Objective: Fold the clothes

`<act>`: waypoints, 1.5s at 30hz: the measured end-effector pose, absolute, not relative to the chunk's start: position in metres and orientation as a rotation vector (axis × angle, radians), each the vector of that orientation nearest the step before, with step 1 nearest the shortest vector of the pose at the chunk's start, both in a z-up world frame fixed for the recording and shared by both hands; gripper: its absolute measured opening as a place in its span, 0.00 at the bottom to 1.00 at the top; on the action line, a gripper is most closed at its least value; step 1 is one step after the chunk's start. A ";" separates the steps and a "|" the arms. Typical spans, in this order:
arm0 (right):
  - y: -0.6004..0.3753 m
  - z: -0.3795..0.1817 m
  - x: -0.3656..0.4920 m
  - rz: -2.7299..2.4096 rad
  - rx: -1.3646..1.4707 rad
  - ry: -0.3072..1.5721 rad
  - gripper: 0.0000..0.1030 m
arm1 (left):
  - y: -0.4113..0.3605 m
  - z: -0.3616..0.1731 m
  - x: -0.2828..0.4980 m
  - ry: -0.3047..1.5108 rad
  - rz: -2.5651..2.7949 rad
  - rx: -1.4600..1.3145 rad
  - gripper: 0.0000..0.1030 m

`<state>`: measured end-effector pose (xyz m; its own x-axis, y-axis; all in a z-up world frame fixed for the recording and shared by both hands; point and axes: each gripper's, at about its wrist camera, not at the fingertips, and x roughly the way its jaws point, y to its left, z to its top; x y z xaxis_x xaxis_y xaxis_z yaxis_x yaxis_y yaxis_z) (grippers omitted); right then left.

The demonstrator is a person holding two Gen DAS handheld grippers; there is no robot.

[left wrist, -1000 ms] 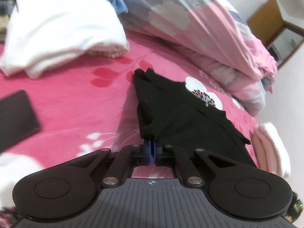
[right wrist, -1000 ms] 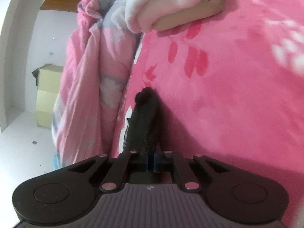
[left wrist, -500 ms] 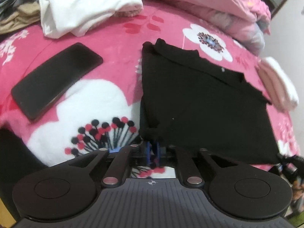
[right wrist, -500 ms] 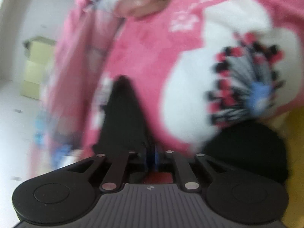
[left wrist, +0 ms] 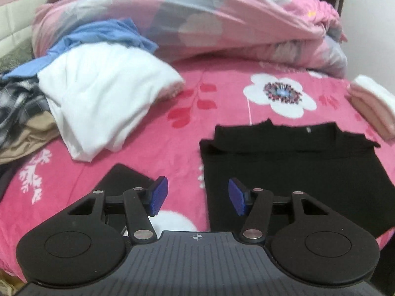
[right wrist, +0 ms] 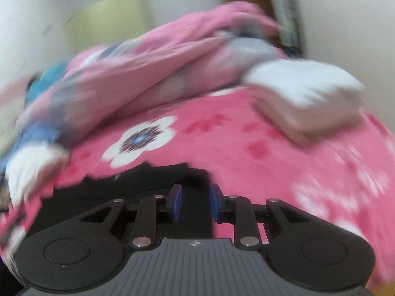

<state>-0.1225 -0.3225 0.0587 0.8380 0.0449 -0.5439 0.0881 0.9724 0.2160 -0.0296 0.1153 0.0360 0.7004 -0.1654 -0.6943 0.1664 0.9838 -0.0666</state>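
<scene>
Black garment [left wrist: 284, 170]: flat on the bed [left wrist: 172, 133], part-folded.
Left tool [left wrist: 197, 198]: I hold it spread, empty.
Right tool [right wrist: 193, 203]: parted, holding nothing.

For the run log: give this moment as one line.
task: fold clothes | left gripper: open, empty | right gripper: open, empty | black shirt: flat on bed
</scene>
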 end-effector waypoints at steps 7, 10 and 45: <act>-0.274 0.031 -0.039 0.140 0.065 0.695 0.23 | 0.103 0.014 -0.008 0.784 -0.195 0.058 0.53; -0.270 0.009 -0.004 0.157 0.080 0.823 0.17 | 0.085 0.001 0.016 0.779 -0.227 0.086 0.53; -0.154 0.056 0.041 0.556 -0.211 0.694 0.35 | 0.084 0.001 0.068 0.754 -0.239 -0.010 0.54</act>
<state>0.0406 -0.1540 0.0556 0.6316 0.4139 -0.6556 -0.5501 0.8351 -0.0028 0.0682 0.0843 0.0013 0.7029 -0.2181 -0.6770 0.2109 0.9729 -0.0945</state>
